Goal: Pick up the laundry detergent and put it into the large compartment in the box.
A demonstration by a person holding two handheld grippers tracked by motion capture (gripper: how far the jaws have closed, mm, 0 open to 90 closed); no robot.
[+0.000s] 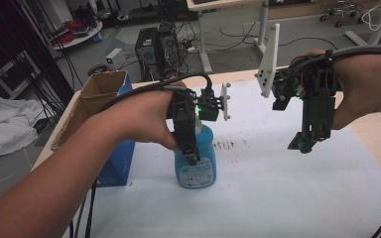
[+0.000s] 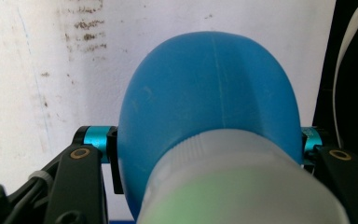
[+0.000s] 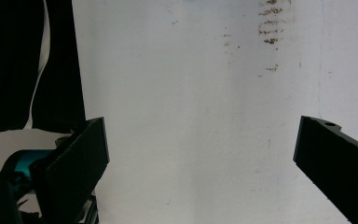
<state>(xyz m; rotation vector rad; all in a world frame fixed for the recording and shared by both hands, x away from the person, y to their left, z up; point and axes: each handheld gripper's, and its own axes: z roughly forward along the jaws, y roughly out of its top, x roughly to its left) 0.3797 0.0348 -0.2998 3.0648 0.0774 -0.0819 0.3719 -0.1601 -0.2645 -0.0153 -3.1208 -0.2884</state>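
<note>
Left claw [image 1: 191, 156] clamped, right claw [image 1: 305, 144] agape

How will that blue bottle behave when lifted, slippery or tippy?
Blue bottle looks smooth, rounded plastic, so probably slippery against the left gripper, whose jaws are shut on it. Standing upright and taller than wide, it may tip if nudged high. Likely squeezes slightly.

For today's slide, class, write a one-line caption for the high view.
Left tool clamps an upright blue bottle on the white table cover; right tool hangs open above it.
</note>
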